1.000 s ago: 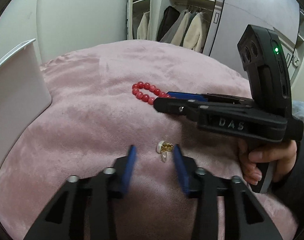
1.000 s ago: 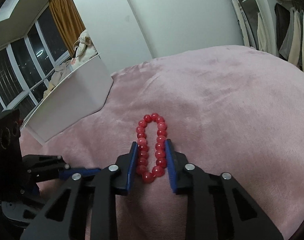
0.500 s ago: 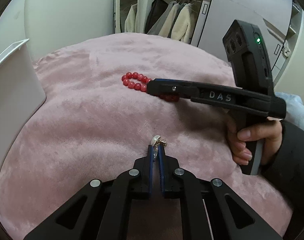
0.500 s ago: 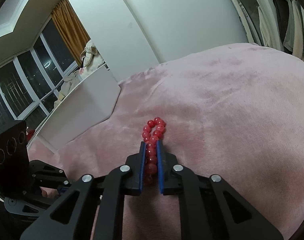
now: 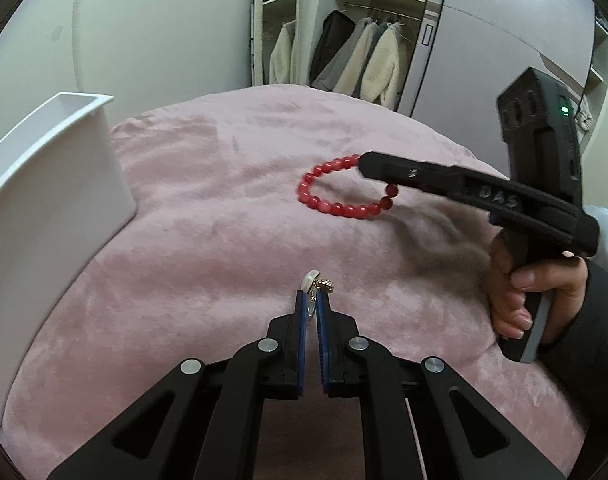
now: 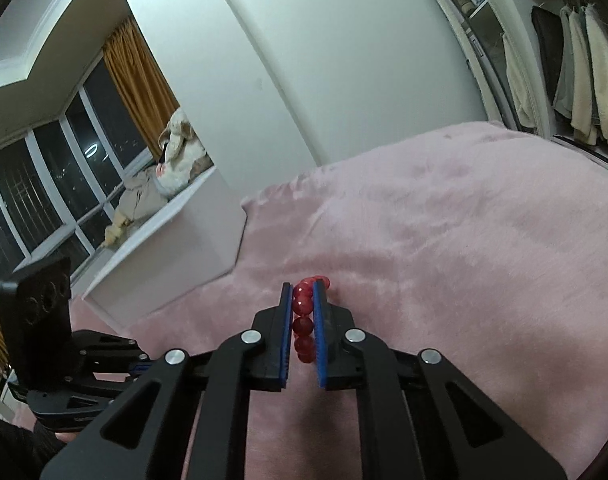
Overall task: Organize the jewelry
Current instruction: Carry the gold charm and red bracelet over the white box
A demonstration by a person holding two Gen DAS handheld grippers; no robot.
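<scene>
My left gripper (image 5: 312, 300) is shut on a small pearl and gold earring (image 5: 315, 285), which sticks out past its blue pads just above the pink blanket (image 5: 207, 248). My right gripper (image 6: 303, 292) is shut on a red bead bracelet (image 6: 302, 316). In the left wrist view the right gripper (image 5: 370, 162) holds the bracelet (image 5: 336, 204) lifted off the blanket, its loop hanging down. A white open bin (image 5: 43, 216) stands at the left; it also shows in the right wrist view (image 6: 167, 256).
The pink blanket (image 6: 464, 248) covers a rounded surface. An open wardrobe with hanging coats (image 5: 356, 60) stands behind. A window sill with a plush toy (image 6: 175, 156) lies beyond the bin.
Both grippers closed, the left on the earring and the right on the bracelet. The right gripper has since lifted the bracelet off the blanket, and both have moved towards the bin.
</scene>
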